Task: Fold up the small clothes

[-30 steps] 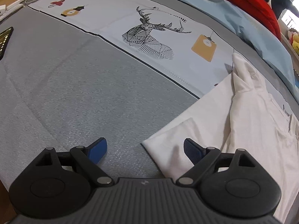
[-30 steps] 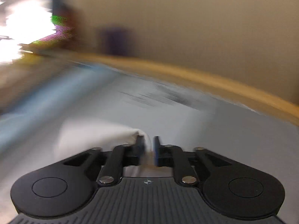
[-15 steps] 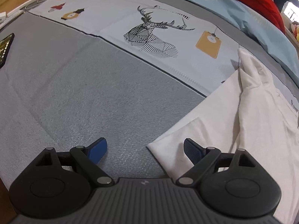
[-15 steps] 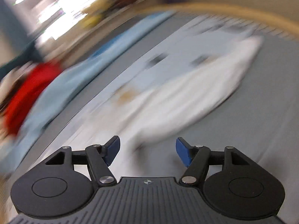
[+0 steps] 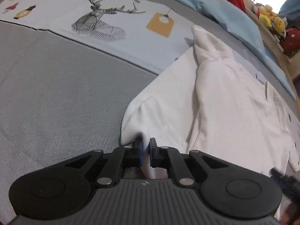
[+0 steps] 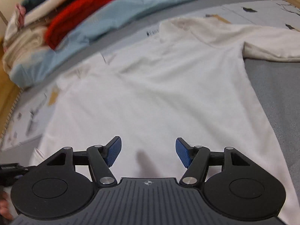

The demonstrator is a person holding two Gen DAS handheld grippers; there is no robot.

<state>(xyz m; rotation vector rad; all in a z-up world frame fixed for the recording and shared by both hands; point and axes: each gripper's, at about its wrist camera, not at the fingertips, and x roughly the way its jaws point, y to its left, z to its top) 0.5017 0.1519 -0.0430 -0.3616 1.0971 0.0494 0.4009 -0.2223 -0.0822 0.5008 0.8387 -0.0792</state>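
A white long-sleeved shirt point(image 5: 225, 103) lies spread on the grey bed cover point(image 5: 56, 93), one sleeve folded across its body. My left gripper point(image 5: 145, 146) is shut on the shirt's near hem corner, and a pinch of white cloth shows between the blue pads. In the right wrist view the same shirt point(image 6: 159, 93) fills the middle, collar at the far end. My right gripper point(image 6: 148, 151) hovers low over the hem area with its jaws open and only flat cloth beneath them. A dark piece of the left gripper point(image 6: 9, 168) shows at the left edge.
A pale cloth printed with a deer point(image 5: 97, 24) lies under and beyond the shirt. A light blue cloth point(image 5: 215, 5) and a red garment point(image 6: 80, 15) are piled along the far side. Plush toys point(image 5: 270, 18) sit past the bed's wooden edge.
My left gripper has closed on the shirt's hem corner, which stood between open jaws before. The right gripper has swung from facing a wall to over the shirt, and its jaws have opened.
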